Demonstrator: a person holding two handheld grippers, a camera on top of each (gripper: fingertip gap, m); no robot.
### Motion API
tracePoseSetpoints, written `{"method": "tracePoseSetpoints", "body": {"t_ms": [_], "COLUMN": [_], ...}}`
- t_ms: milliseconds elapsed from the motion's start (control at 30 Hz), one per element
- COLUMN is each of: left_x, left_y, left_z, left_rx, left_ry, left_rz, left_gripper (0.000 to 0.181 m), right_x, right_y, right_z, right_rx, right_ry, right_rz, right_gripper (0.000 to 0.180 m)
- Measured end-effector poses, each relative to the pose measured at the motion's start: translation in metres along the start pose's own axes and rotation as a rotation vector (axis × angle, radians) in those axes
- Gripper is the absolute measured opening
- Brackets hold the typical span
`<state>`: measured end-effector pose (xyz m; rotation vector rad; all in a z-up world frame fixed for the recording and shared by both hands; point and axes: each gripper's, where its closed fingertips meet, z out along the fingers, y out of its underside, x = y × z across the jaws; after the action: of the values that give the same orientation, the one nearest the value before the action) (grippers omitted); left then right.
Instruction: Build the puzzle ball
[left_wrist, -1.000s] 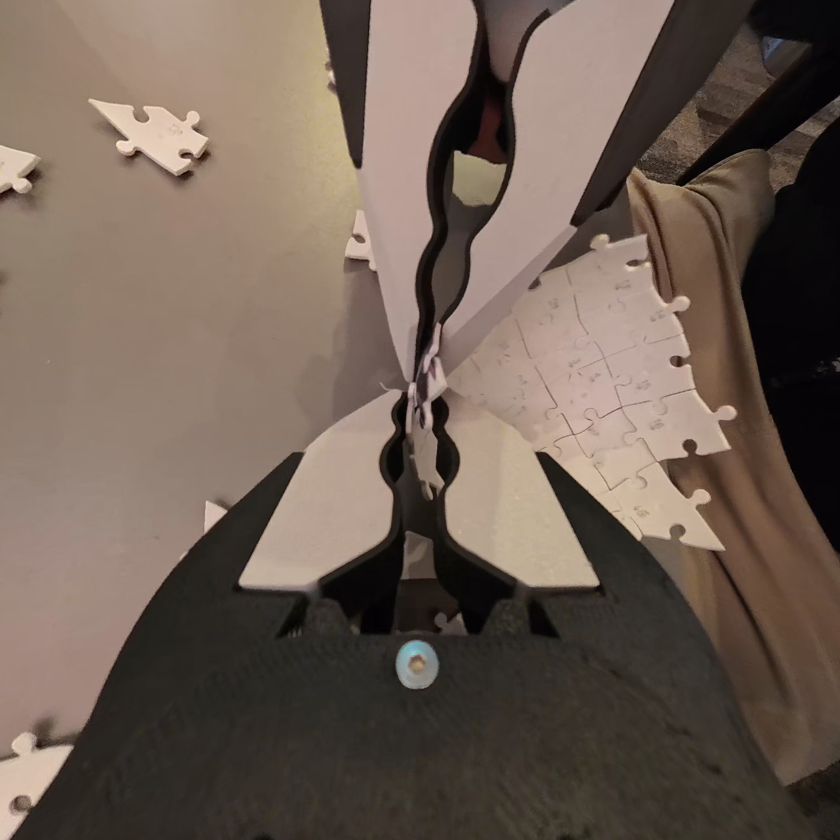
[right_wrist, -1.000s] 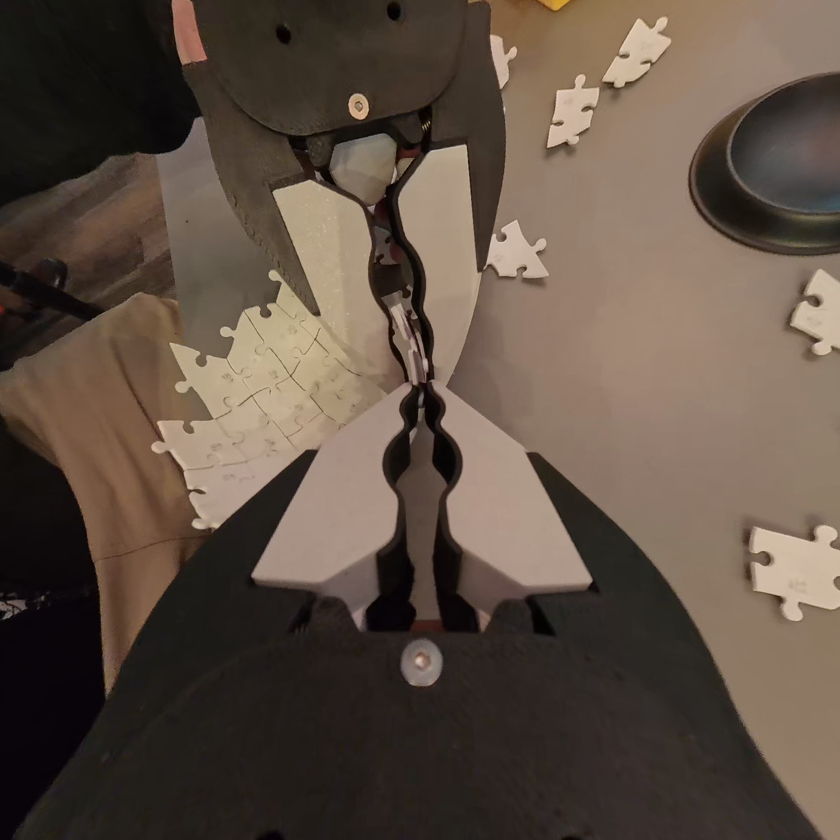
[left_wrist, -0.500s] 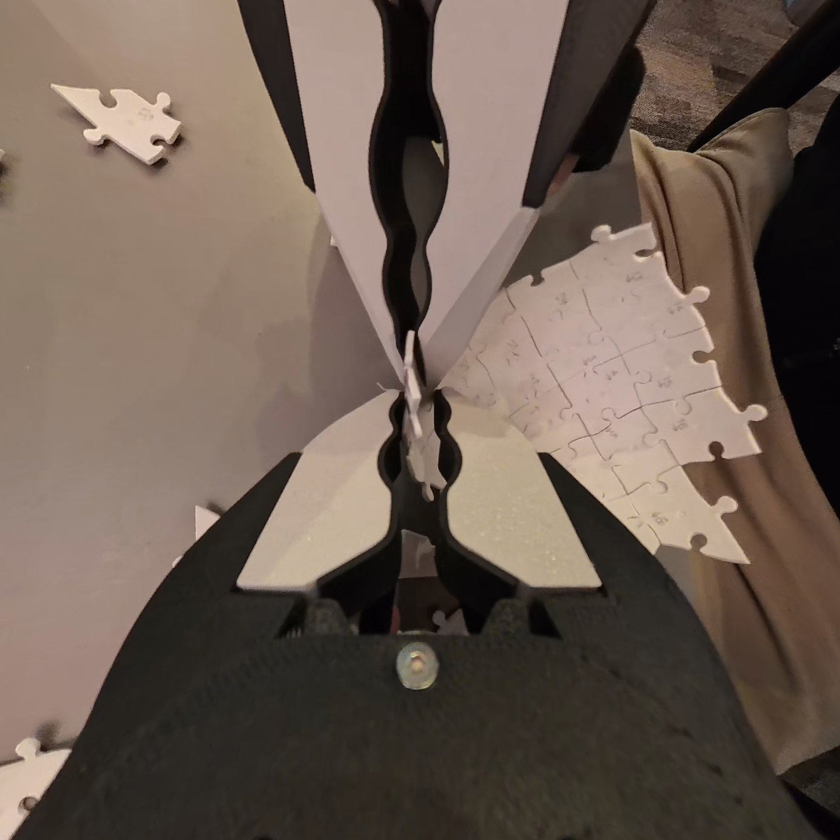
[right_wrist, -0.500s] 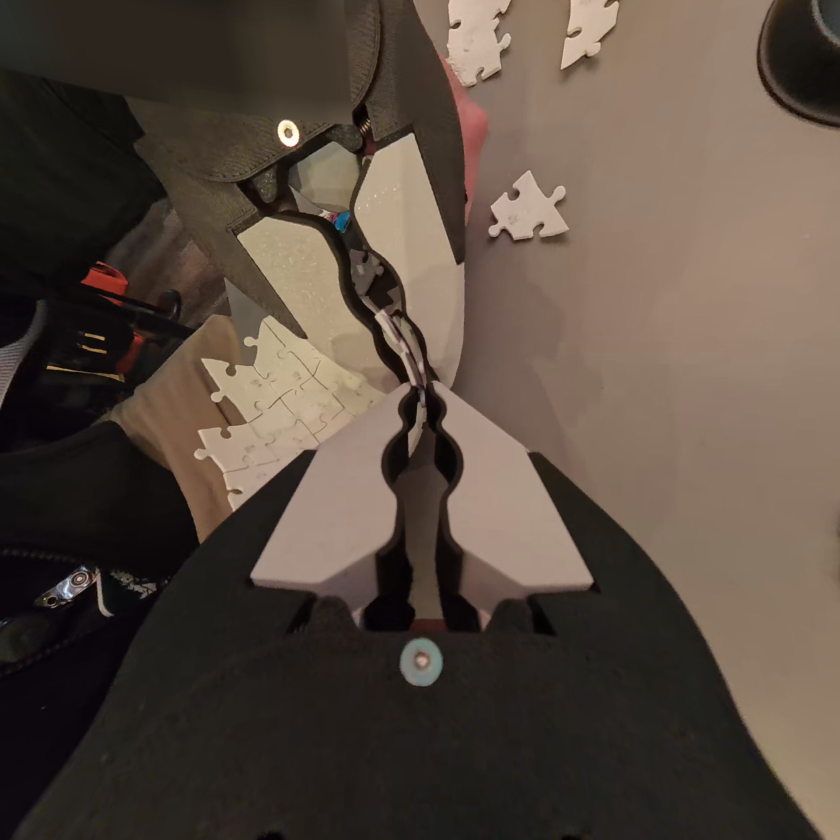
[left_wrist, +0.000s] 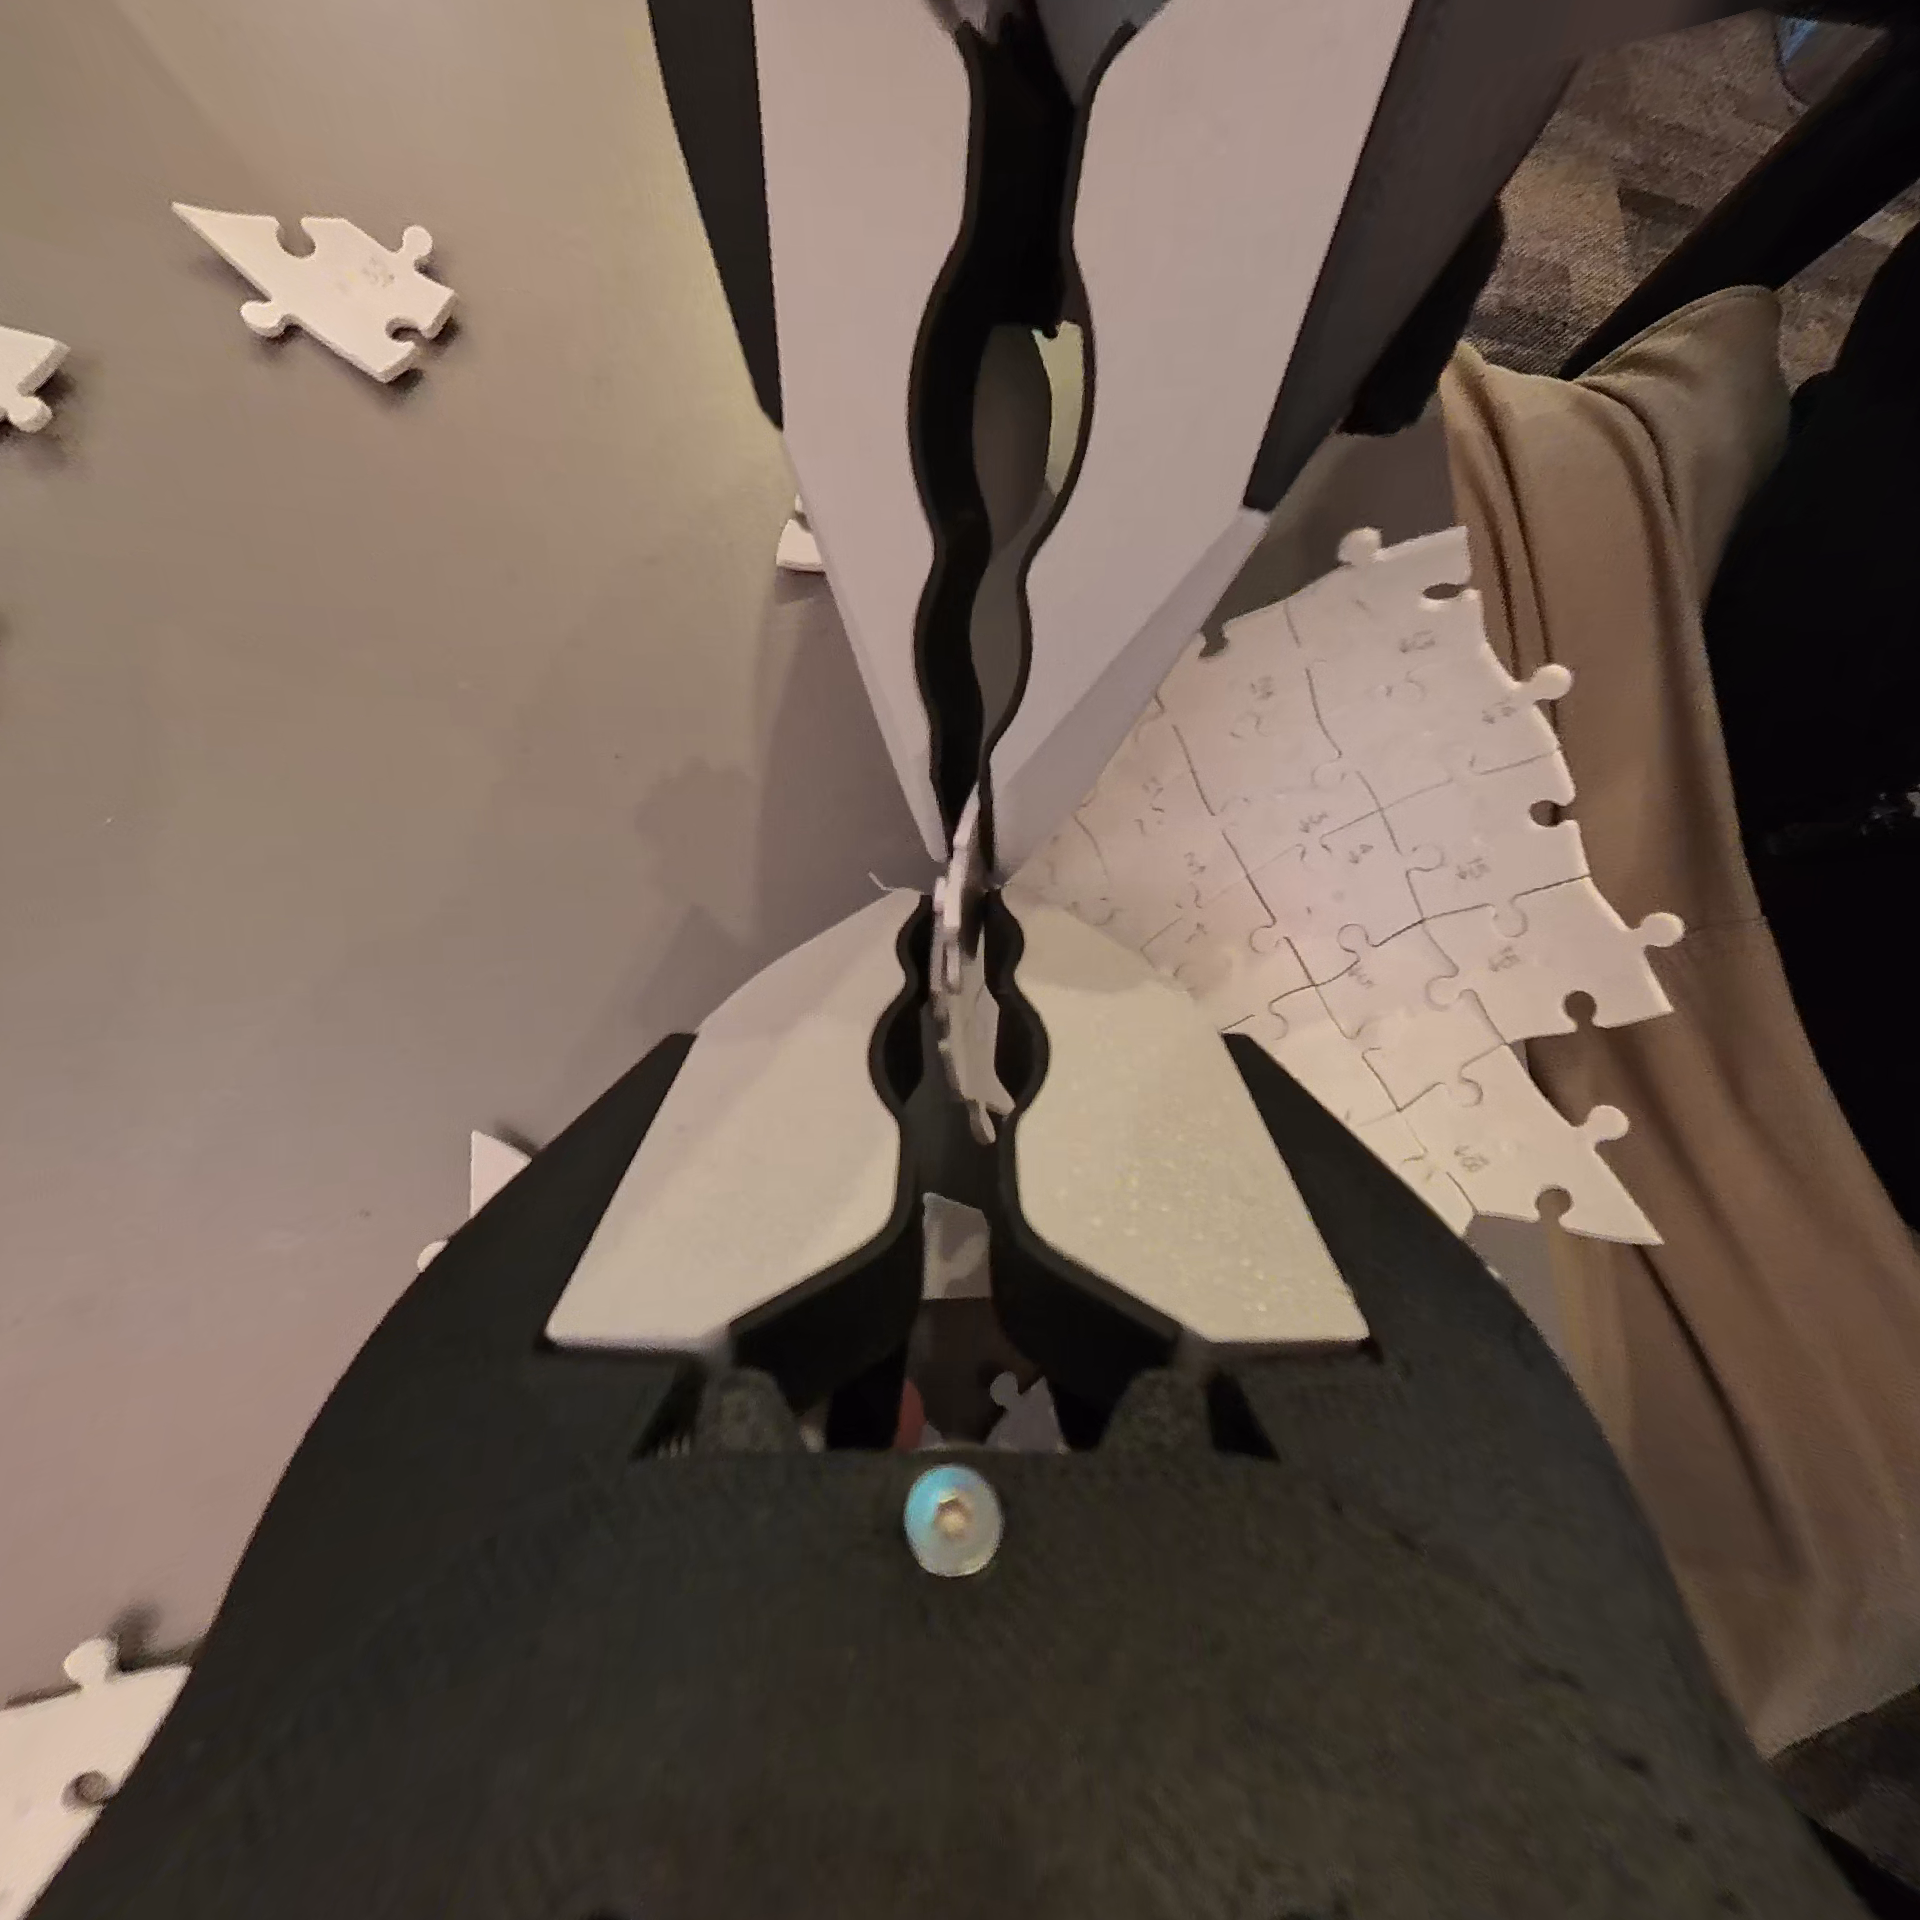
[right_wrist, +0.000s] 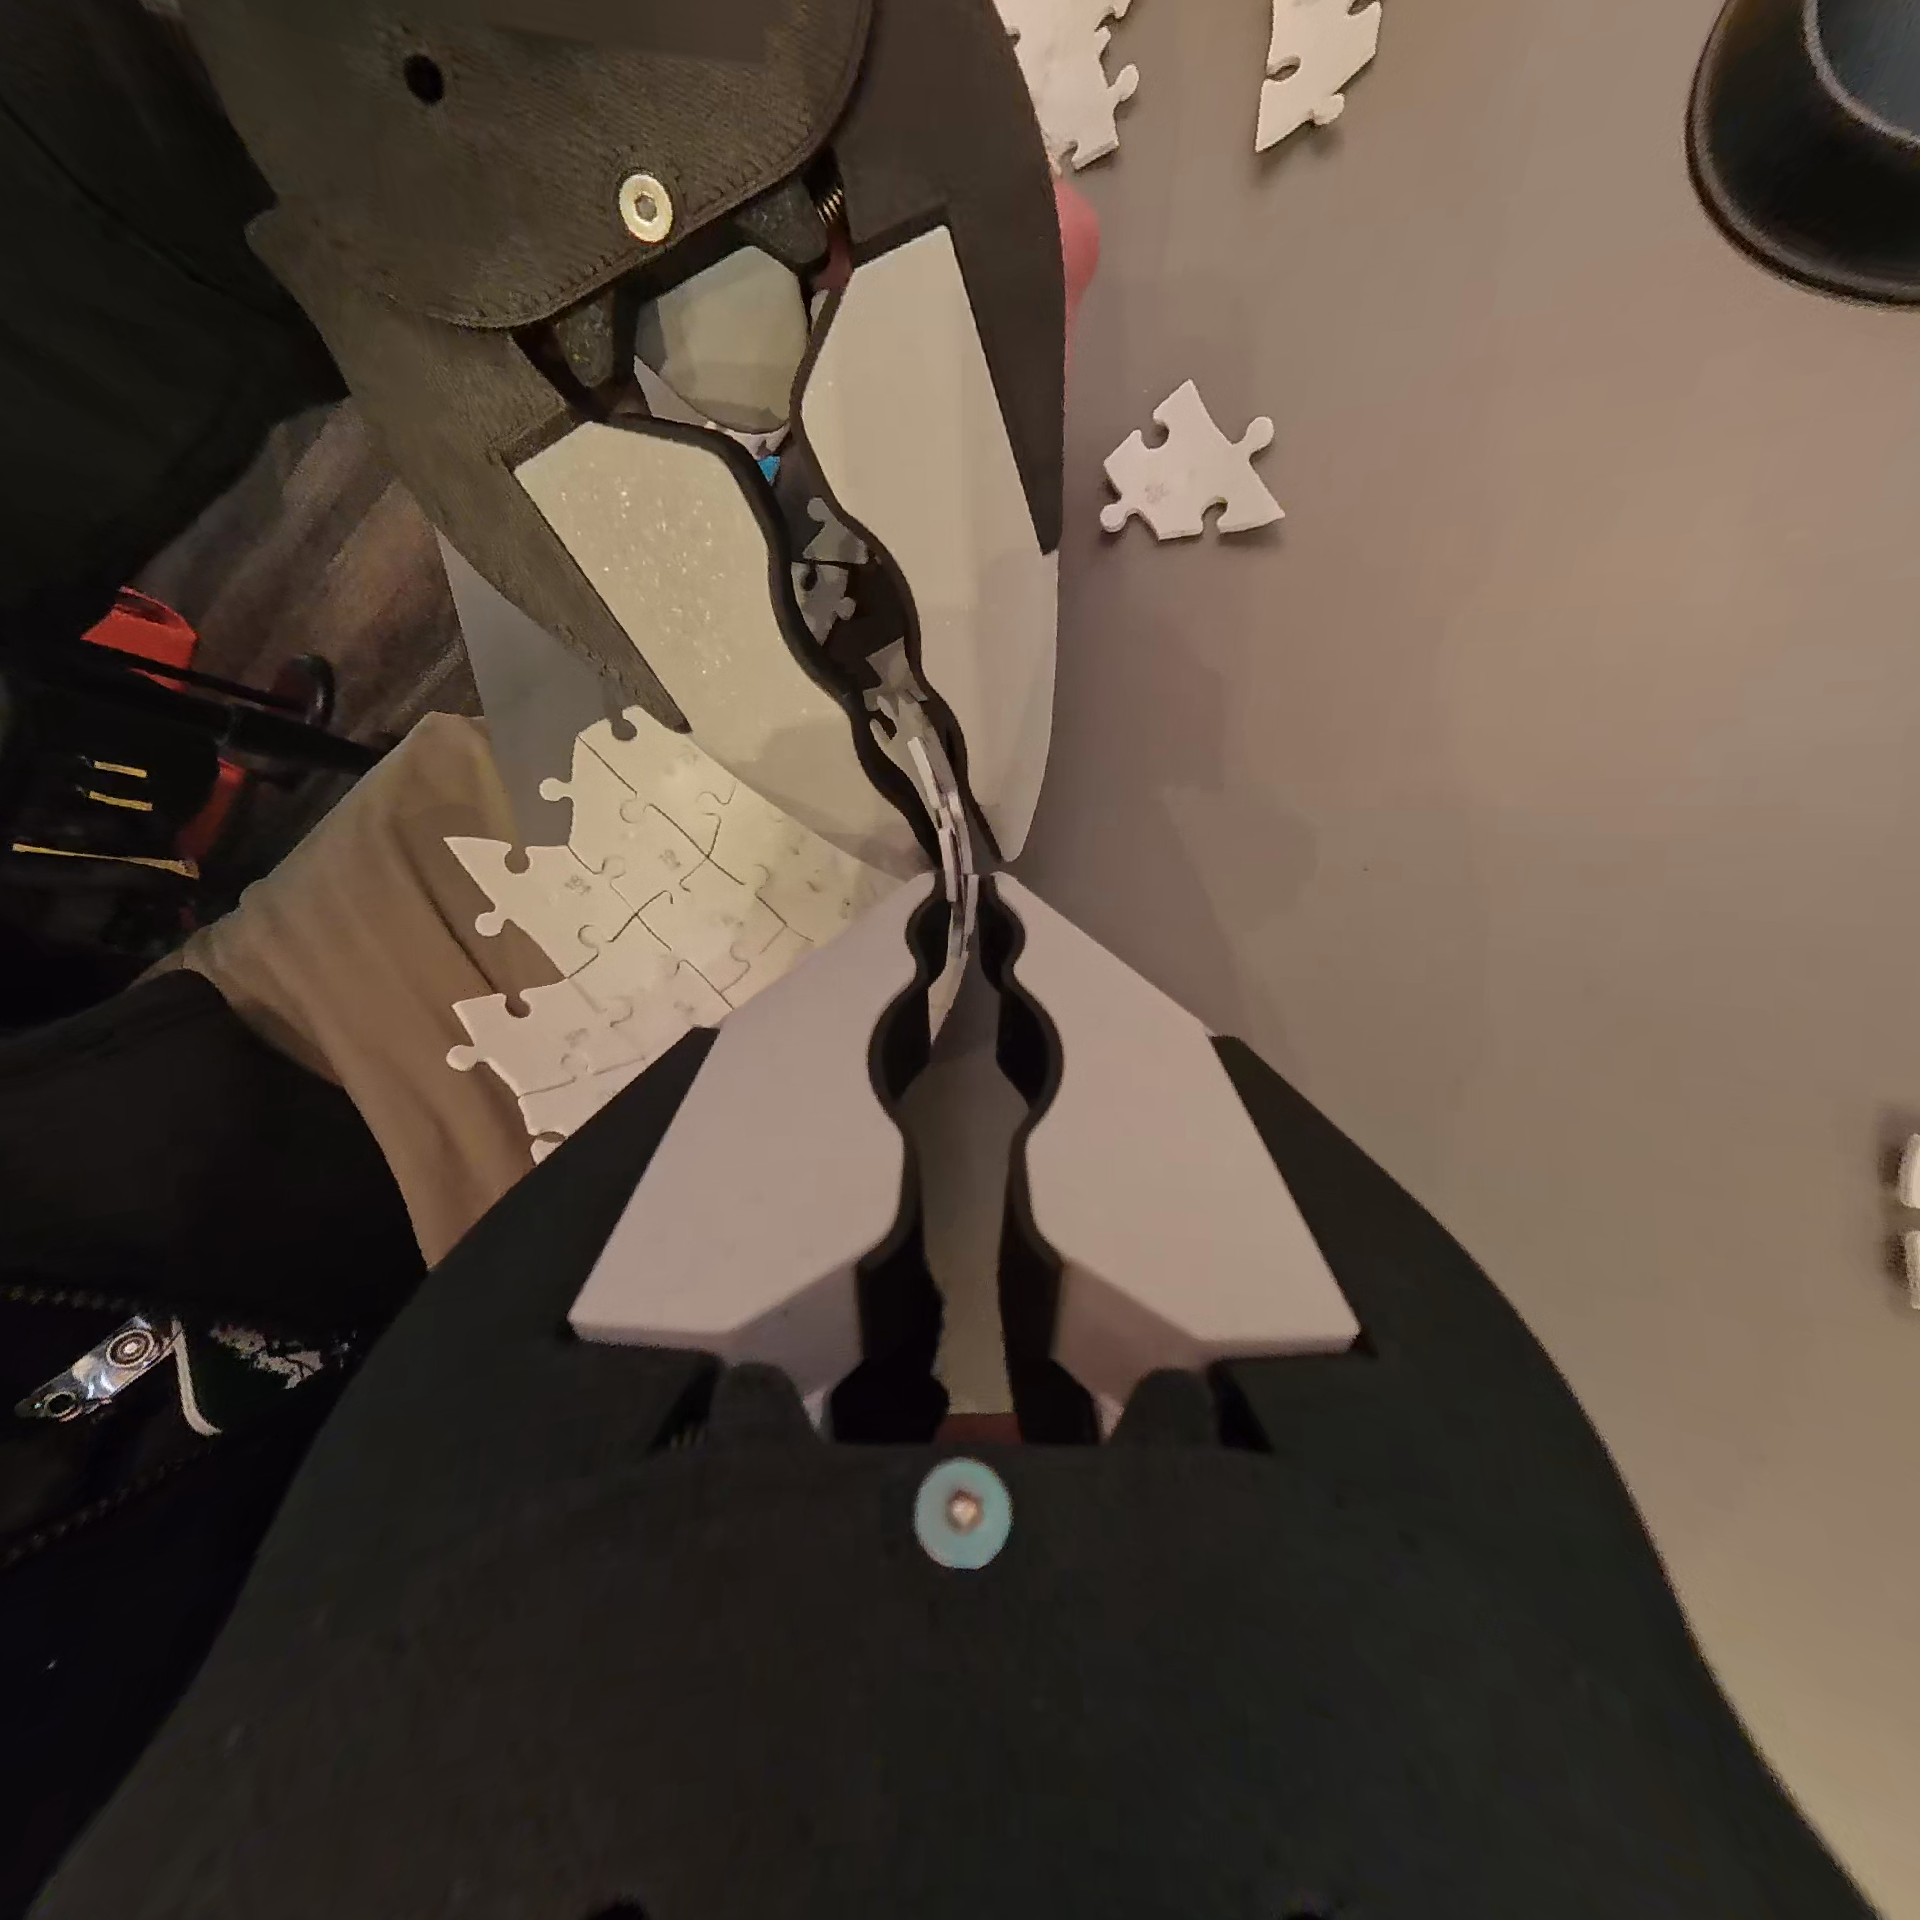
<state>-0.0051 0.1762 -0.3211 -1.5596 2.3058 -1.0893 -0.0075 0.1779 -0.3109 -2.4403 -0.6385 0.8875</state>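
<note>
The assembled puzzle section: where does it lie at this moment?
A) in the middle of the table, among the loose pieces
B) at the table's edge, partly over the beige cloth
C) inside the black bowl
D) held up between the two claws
B: the assembled puzzle section lies flat beside the two claws, its outer rows reaching past the table edge over the beige cloth.

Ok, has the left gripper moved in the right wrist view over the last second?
Yes: the left gripper tilted, its body swinging left, away from the loose puzzle piece.
</note>
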Motion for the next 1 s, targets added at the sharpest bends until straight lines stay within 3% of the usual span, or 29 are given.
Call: {"method": "tracePoseSetpoints", "body": {"t_ms": [1000], "left_x": [-0.001], "left_y": [0.004], "left_z": [0.001], "left_rx": [0.002], "left_ry": [0.045], "left_rz": [-0.041], "left_gripper": [0.007], "right_x": [-0.005], "right_y": [-0.019], "right_z": [-0.017], "right_rx": [0.215], "right_ry": [-0.117], "right_rz": [0.015], "right_gripper": [0.0]}}
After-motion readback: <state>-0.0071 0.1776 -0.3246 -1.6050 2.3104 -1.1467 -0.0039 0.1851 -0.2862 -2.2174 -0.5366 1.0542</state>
